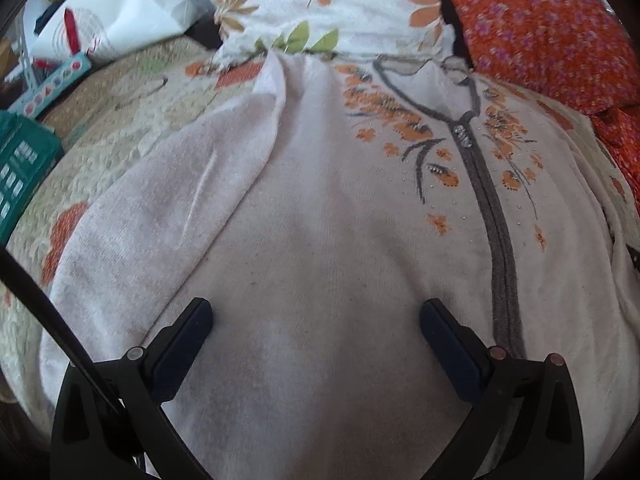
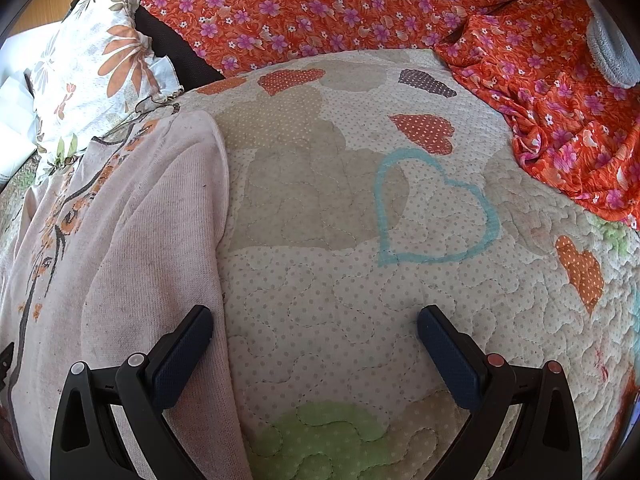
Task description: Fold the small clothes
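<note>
A pale pink knit sweater (image 1: 320, 208) with orange flowers and a grey zip line lies spread on the quilted bed cover. Its left sleeve (image 1: 168, 208) is folded in over the body. My left gripper (image 1: 316, 312) is open and empty, just above the sweater's lower body. In the right wrist view the sweater (image 2: 132, 240) lies at the left with its right sleeve folded in. My right gripper (image 2: 314, 320) is open and empty, with its left finger (image 2: 180, 352) over the sweater's edge and its right finger over the quilt (image 2: 360, 300).
An orange floral cloth (image 2: 360, 8) is heaped along the far and right side of the bed. A white floral pillow (image 1: 340, 4) lies beyond the sweater's collar. A teal box (image 1: 20, 168), a paint set and white bags sit at the left edge.
</note>
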